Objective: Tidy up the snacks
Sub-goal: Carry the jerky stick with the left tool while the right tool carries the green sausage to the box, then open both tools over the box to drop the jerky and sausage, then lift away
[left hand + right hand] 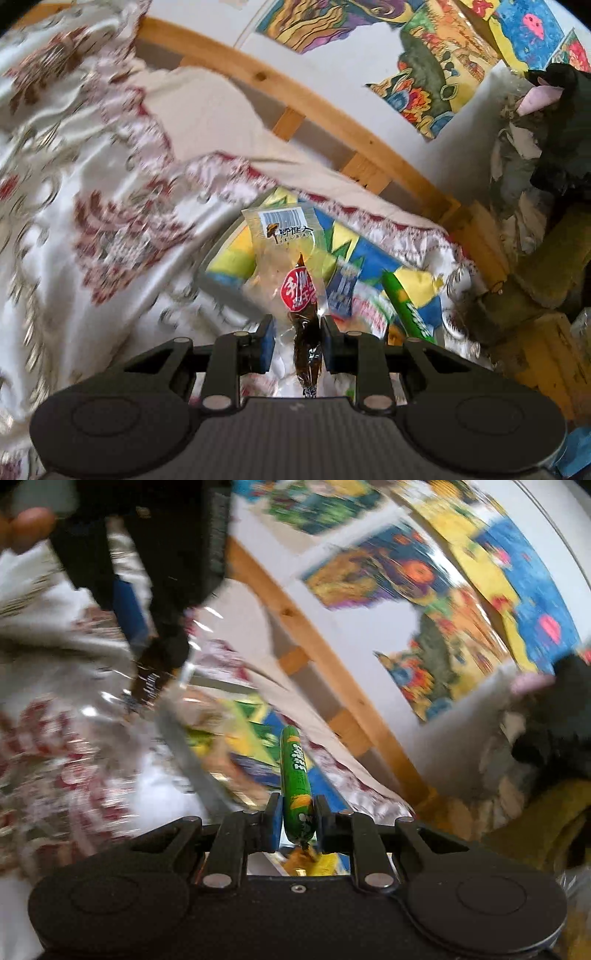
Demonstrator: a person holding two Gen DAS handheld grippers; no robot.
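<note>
A pale wooden bed rail runs diagonally across the room, short slats joining it below. Above the rail stands a white wall hung with bright painted pictures. Below the rail lies a glossy white bedspread with dark red floral patterns, lit by soft daylight

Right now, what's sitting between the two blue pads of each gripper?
Left wrist view: the left gripper pinches a clear snack packet. Right wrist view: the right gripper clamps a green sausage stick.
</note>
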